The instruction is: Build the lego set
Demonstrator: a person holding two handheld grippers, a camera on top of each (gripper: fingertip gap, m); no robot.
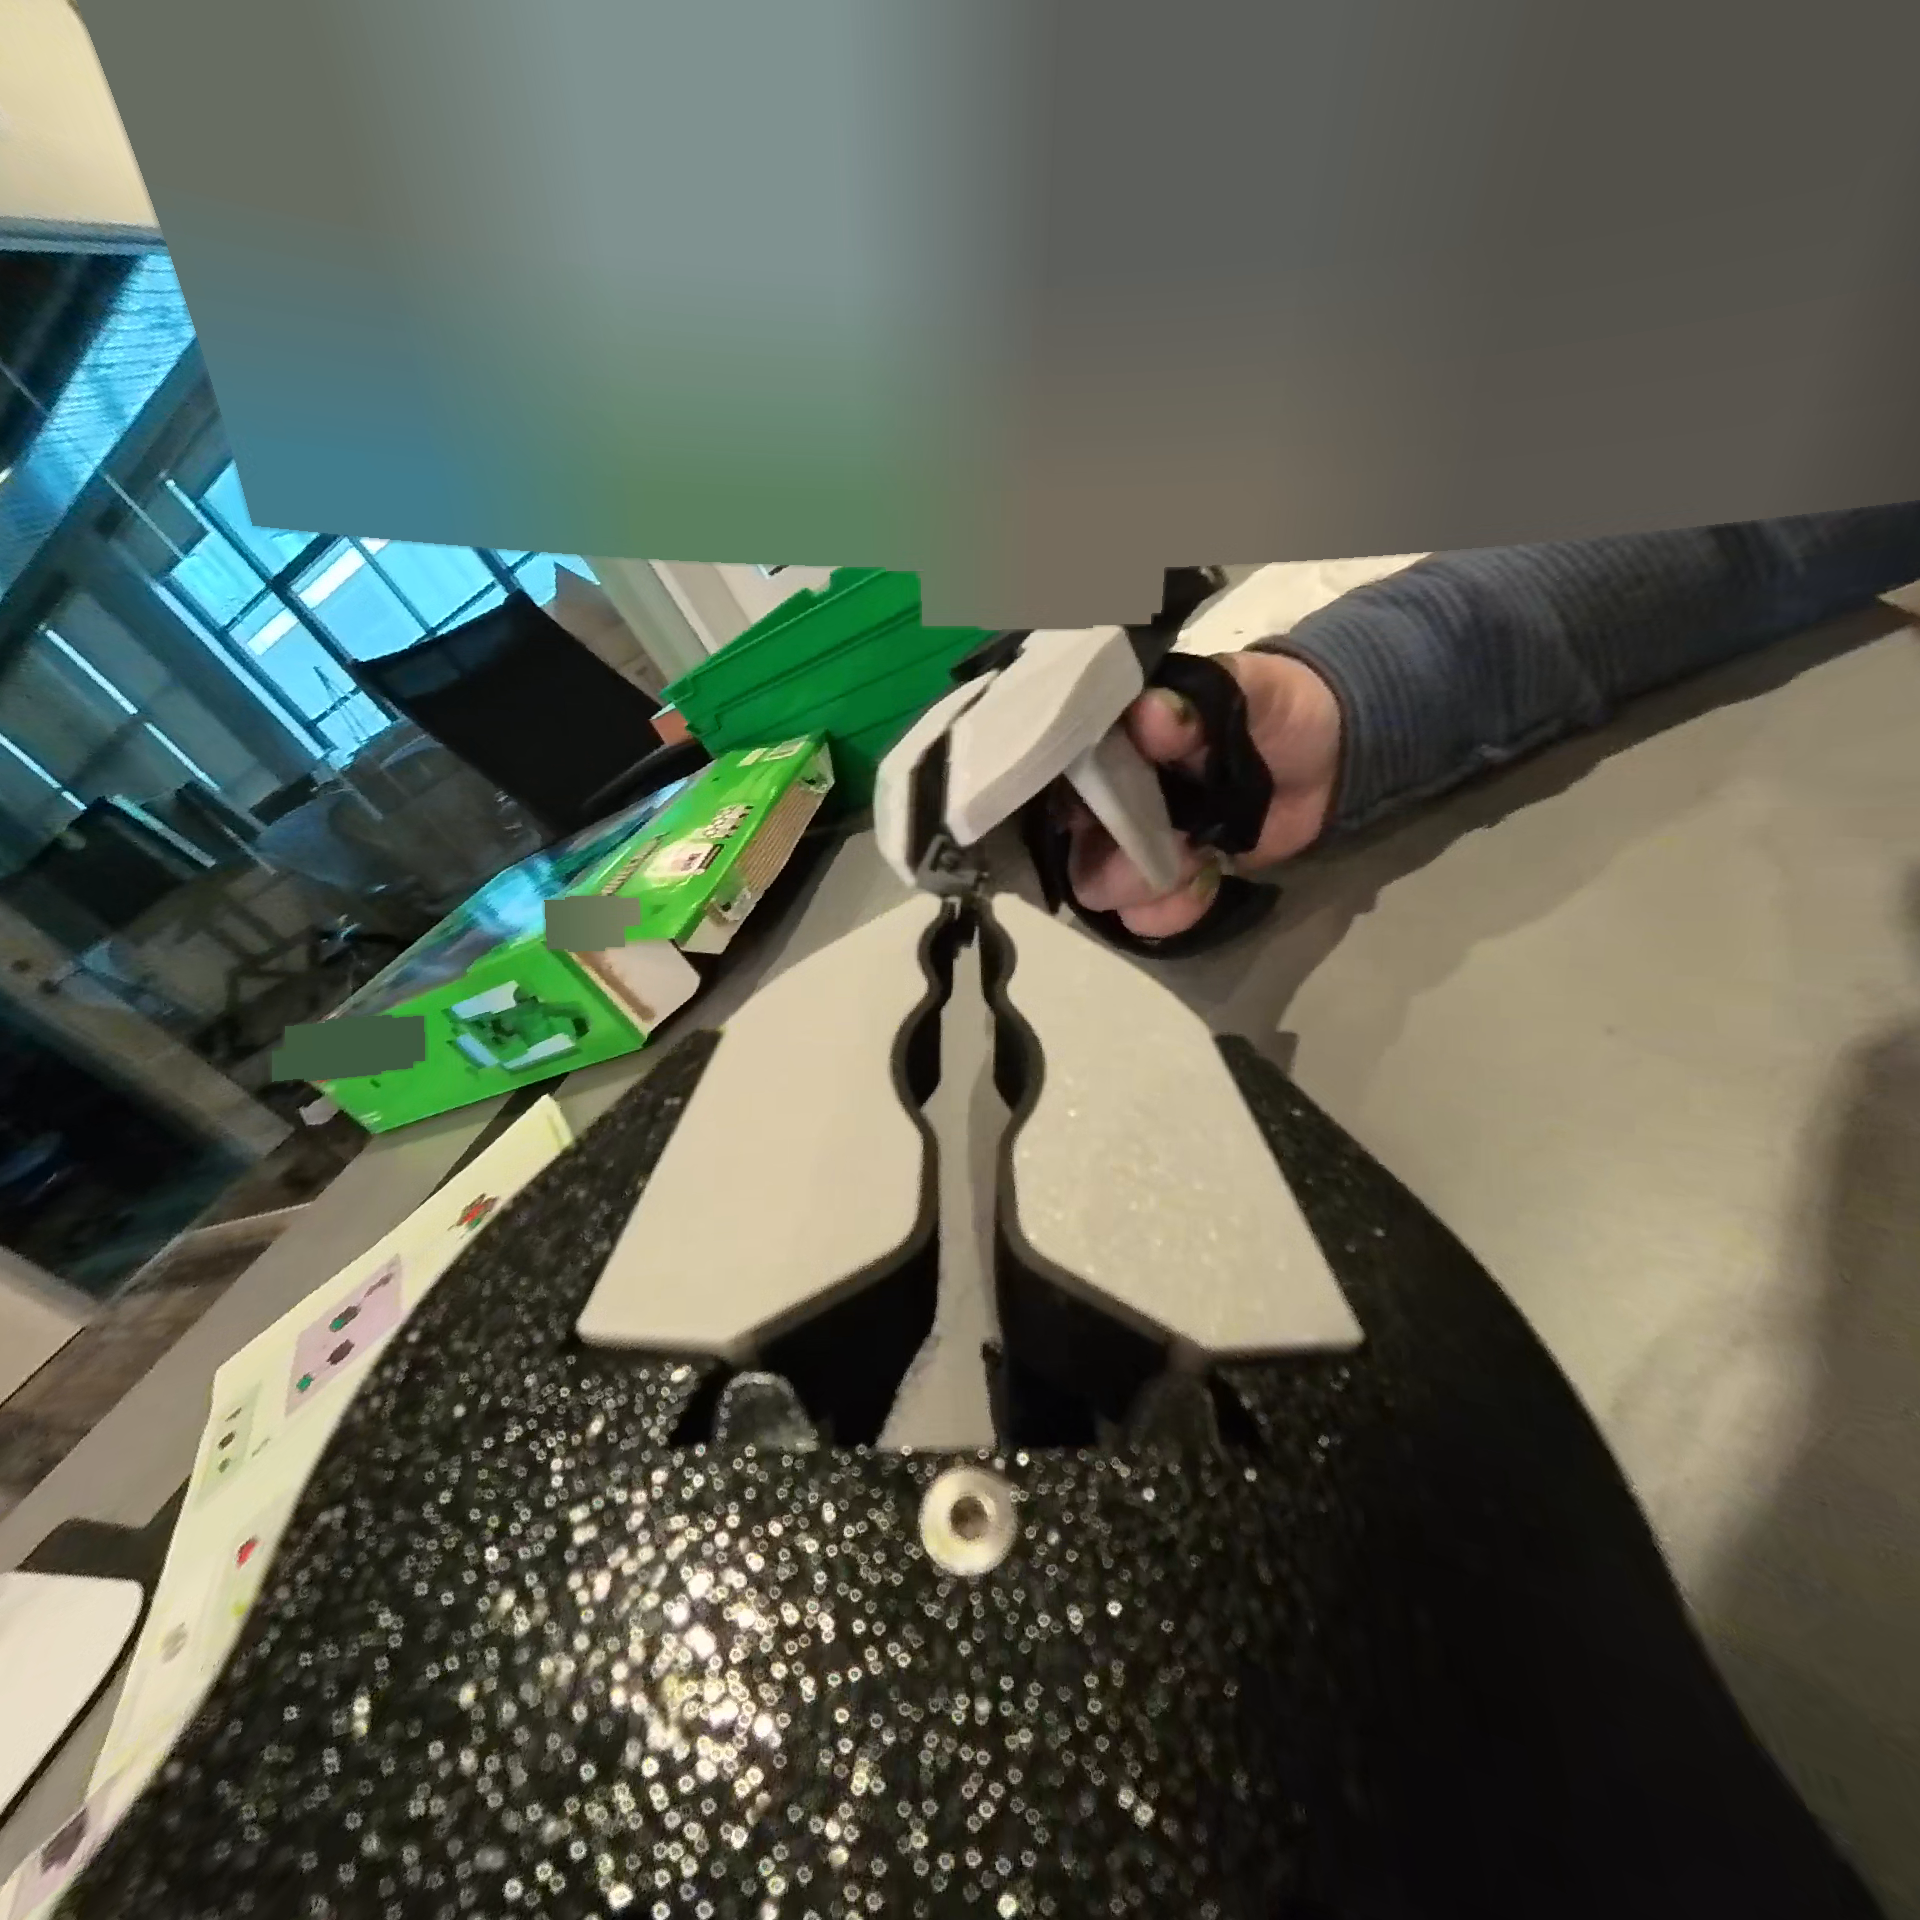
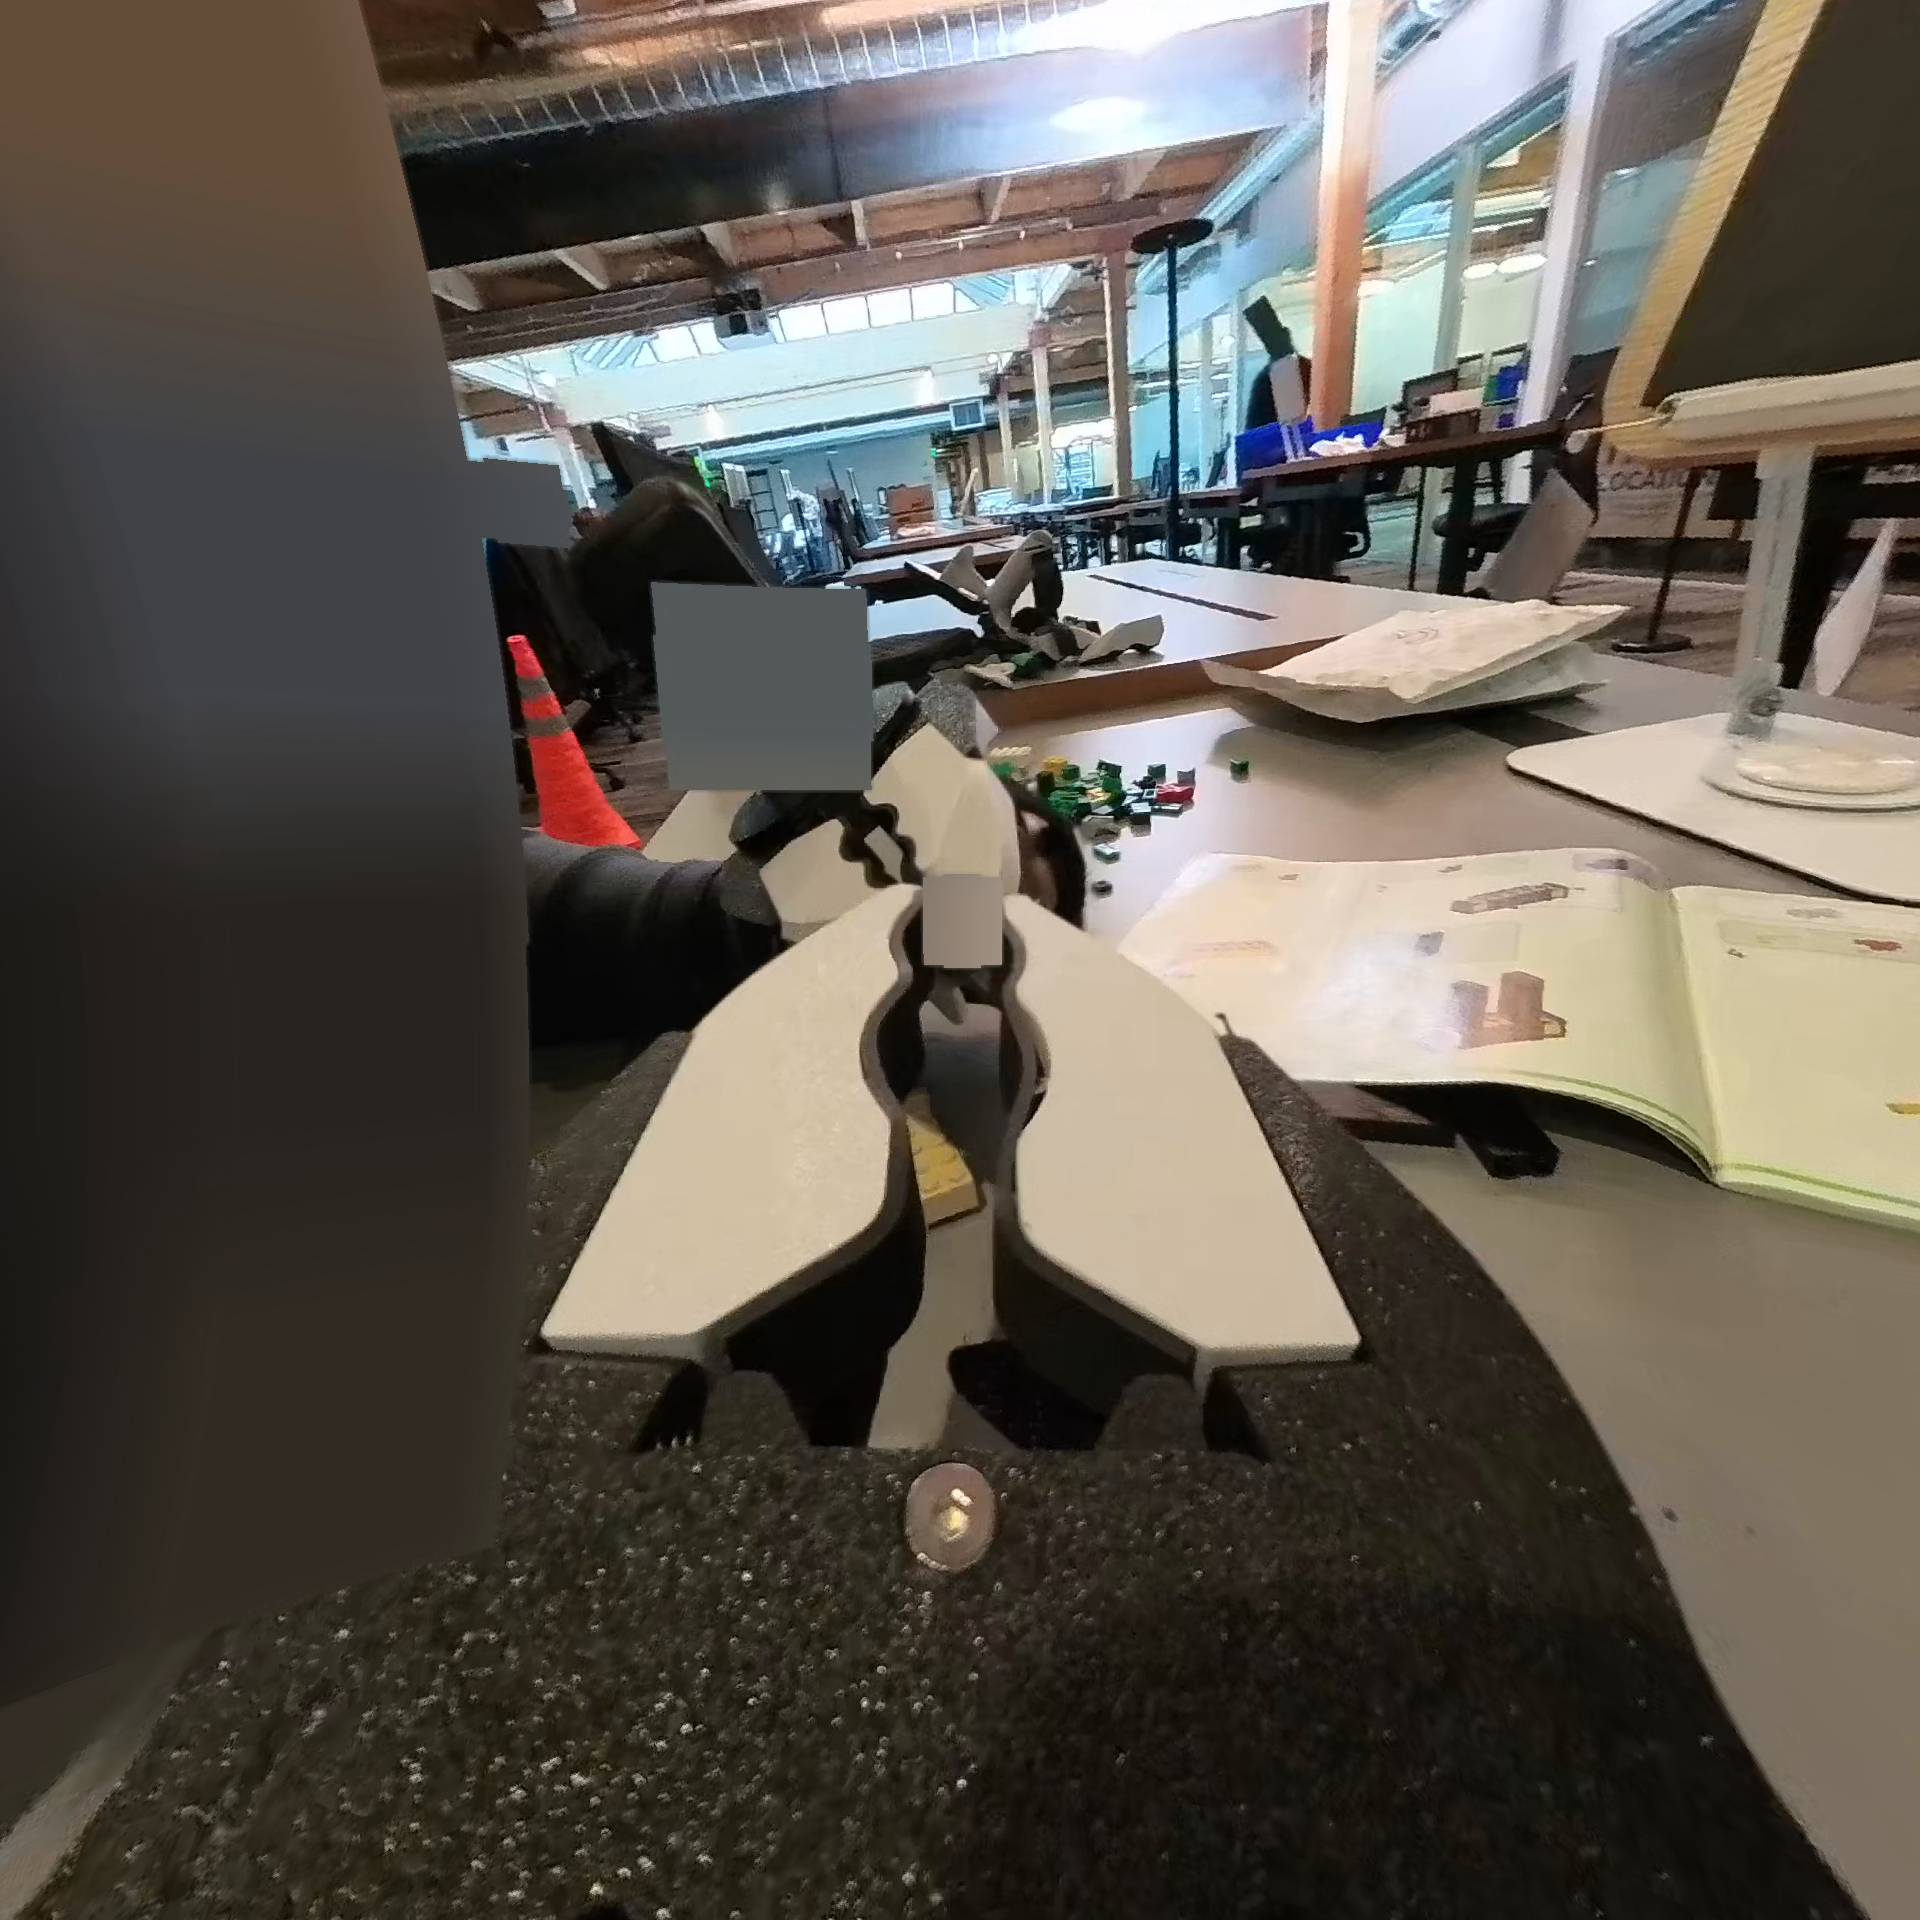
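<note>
My left gripper [image 1: 961, 914] and my right gripper [image 2: 961, 930] meet tip to tip above the grey table [image 1: 1558, 1039]. The left one's jaws are nearly together on a small dark lego piece [image 1: 954, 885]. In the left wrist view the right gripper [image 1: 948, 871] comes from above, held by a hand [image 1: 1278, 769], its jaws closed on that same spot. In the right wrist view a mosaic patch hides what sits between its tips; the left gripper [image 2: 935, 831] shows just beyond. A tan lego plate [image 2: 940, 1164] lies on the table under the right gripper's fingers.
Loose green, red and dark lego pieces [image 2: 1101, 790] lie scattered farther back. An open instruction booklet [image 2: 1455, 987] lies to the right. A green lego box [image 1: 499, 997] and a green bin [image 1: 821, 675] stand at the table's edge. White paper bags [image 2: 1423, 655] and a white mat [image 2: 1714, 810] lie beyond. Both grippers' tips are close together, under 4 cm apart.
</note>
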